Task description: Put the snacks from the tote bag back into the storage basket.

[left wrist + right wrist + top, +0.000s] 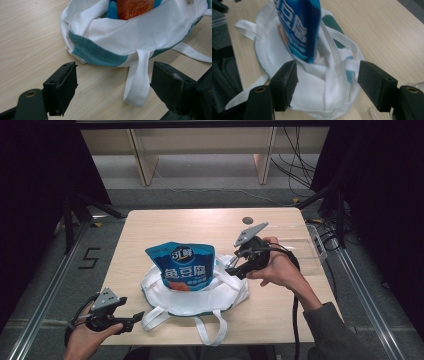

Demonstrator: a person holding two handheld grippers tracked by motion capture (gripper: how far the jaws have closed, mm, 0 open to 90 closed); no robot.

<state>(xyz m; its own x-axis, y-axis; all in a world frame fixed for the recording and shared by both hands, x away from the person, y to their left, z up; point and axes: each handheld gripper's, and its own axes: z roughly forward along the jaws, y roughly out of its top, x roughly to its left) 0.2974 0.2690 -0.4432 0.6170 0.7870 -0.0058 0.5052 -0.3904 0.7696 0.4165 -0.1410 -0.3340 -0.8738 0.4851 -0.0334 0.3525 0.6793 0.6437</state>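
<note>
A white tote bag (192,301) with teal trim lies slumped on the wooden table (165,225). A blue snack pouch (184,267) stands upright in its mouth. My left gripper (136,319) rests low at the table's front left, open, aimed at the bag's near side. In the left gripper view its jaws (115,73) stand wide apart, and a white handle loop (137,85) lies on the table between them, untouched. My right gripper (234,269) hovers at the bag's right edge, open. In the right gripper view it (328,71) looks down on the bag (312,92) and the pouch (299,27), holding nothing.
A clear plastic box (306,251) sits at the table's right edge behind my right hand. A small dark round thing (247,220) lies near the far edge. Metal frame rails run along both sides of the table, with wooden shelving beyond.
</note>
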